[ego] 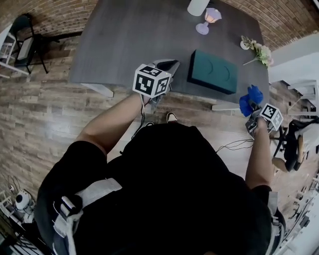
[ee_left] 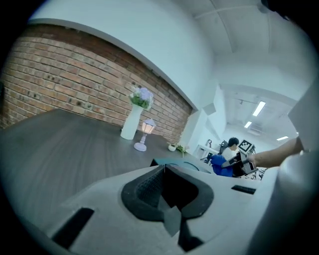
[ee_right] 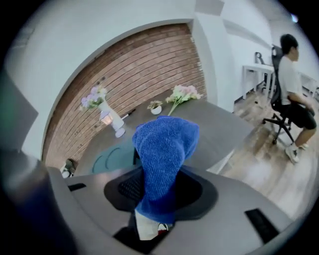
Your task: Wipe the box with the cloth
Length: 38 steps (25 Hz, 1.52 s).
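Observation:
A dark teal box (ego: 213, 72) lies flat near the front edge of the grey table (ego: 124, 40). My left gripper (ego: 168, 63) hovers over the table edge just left of the box, its jaws shut with nothing between them. In the left gripper view the left gripper (ee_left: 163, 172) points toward the box (ee_left: 175, 162). My right gripper (ego: 253, 107) is off the table's right front corner, shut on a blue cloth (ego: 250, 98). In the right gripper view the cloth (ee_right: 164, 149) stands up out of the right gripper (ee_right: 159, 187), and the box (ee_right: 110, 157) lies beyond to the left.
A white vase (ego: 197, 6) and a small lilac lamp (ego: 208, 20) stand at the table's far edge. A flower spray (ego: 257, 50) lies at the right edge. A black chair (ego: 26, 40) stands at left. A seated person (ee_right: 291, 89) is off to the right.

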Each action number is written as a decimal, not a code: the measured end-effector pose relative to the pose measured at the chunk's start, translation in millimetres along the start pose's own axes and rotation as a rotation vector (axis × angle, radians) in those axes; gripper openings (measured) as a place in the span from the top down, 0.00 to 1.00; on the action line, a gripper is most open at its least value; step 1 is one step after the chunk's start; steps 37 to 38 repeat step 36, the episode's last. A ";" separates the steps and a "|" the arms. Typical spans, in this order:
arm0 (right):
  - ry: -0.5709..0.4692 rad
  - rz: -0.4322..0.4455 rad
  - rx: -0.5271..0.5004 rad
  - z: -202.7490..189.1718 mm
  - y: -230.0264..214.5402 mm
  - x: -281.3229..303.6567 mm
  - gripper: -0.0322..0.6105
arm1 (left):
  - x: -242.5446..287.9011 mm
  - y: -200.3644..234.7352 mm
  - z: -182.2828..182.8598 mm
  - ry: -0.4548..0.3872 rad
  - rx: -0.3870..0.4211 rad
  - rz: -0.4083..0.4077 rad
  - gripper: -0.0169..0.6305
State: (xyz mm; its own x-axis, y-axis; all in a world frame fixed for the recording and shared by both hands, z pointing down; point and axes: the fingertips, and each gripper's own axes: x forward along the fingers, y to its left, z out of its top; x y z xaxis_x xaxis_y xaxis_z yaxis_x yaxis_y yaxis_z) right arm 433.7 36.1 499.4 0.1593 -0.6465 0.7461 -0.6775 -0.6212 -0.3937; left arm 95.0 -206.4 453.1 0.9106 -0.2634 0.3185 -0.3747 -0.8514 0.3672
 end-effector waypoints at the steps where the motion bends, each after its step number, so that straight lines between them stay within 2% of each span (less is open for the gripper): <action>1: -0.031 -0.018 0.021 1.4 -14.1 -11.8 0.71 | 5.5 -5.6 0.8 0.008 0.009 -0.018 0.96; 4: -0.127 -0.018 0.063 3.3 -27.6 -37.0 0.71 | 17.8 -23.2 2.5 0.030 0.035 -0.067 0.96; 9: -0.181 -0.018 -0.042 -3.6 0.6 -38.4 0.71 | 24.5 -45.3 5.2 0.038 0.086 -0.104 0.96; 16: -0.196 0.016 -0.202 -17.9 56.6 -28.0 0.72 | 4.4 -54.5 7.6 0.023 0.123 -0.092 0.96; 21: -0.212 -0.020 -0.343 -22.5 79.4 -19.8 0.72 | -19.8 -36.1 7.1 0.016 0.092 -0.040 0.96; 26: -0.204 -0.003 -0.393 -26.4 100.9 -8.7 0.72 | -35.5 -15.4 6.8 0.005 0.065 0.007 0.96; 30: -0.194 -0.008 -0.439 -27.7 112.4 -4.9 0.72 | -39.5 -8.8 7.0 0.005 0.055 0.010 0.96; 38: -0.178 -0.002 -0.468 -34.3 123.9 -1.0 0.72 | -42.4 0.8 6.1 0.010 0.044 0.021 0.96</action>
